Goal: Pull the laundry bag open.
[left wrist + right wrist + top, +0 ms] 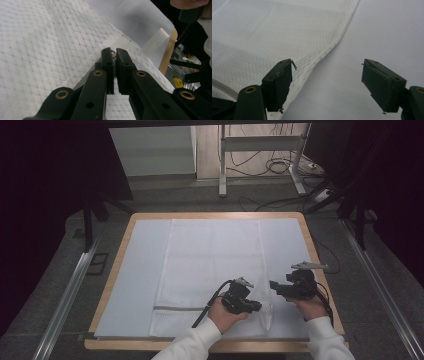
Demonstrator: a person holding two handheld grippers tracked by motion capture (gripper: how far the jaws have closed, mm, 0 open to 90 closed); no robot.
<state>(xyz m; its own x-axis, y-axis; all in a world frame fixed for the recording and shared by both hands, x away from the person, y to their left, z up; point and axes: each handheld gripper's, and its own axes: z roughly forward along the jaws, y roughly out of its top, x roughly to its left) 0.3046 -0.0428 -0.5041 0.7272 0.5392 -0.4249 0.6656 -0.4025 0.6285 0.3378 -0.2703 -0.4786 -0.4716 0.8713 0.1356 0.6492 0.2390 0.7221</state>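
We judge the grasping step in hand: the left gripper (256,306), lower centre of the high view, pinches the white mesh fabric bag (210,265) at its near right edge, while the right gripper (327,85) gapes empty, needing next its own hold.

A wooden-edged table (112,285) bears a white mesh cloth (210,265).

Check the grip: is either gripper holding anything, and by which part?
The left gripper is shut on the white mesh bag, pinching it near its zip end at the near right corner. The right gripper is open, holding nothing.
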